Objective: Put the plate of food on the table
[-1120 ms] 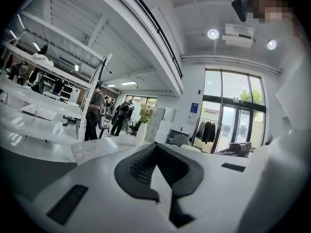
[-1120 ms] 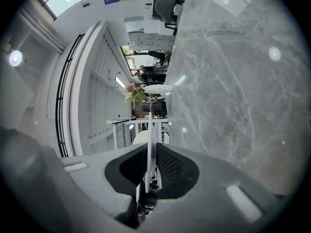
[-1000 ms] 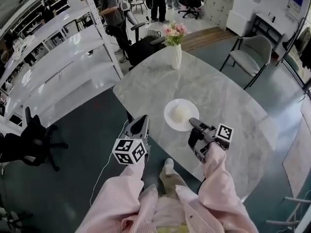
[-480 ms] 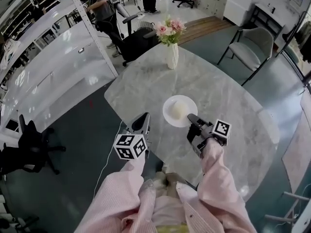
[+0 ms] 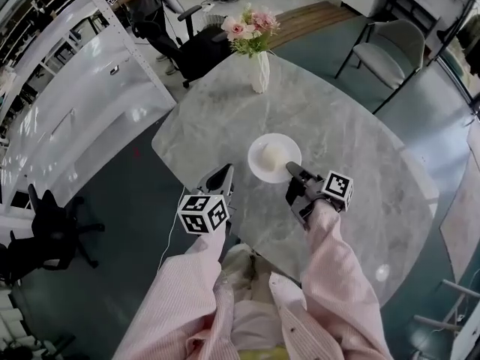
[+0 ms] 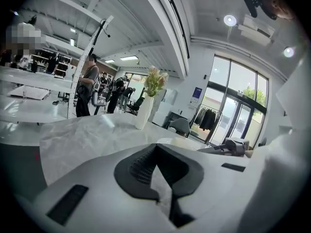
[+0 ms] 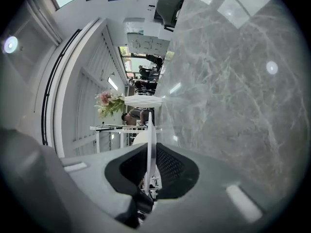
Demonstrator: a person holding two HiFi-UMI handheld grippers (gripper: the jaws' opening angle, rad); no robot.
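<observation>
Sleeves (image 5: 331, 265), pink ones, reach out nearest me. The left gripper (image 5: 223, 173) hangs at the edge of the table (image 5: 352, 118), jaws drawn together on nothing. The right gripper (image 5: 292, 169) pinches the near rim of the plate (image 5: 257, 166), which sits low over the marble, touching or not I can't tell. That plate looks stiff, glazed, slippery and breakable, and its pale food (image 5: 273, 156) looks loose. I'd hold the rim and keep it level. Beyond stands a vase (image 5: 259, 73).

Dark teal floor (image 5: 120, 223). White shelving (image 5: 75, 103) far left, grey chair (image 5: 390, 47) far right. Tall windows (image 6: 233, 106); ceiling spotlights (image 6: 230, 20) lit.
</observation>
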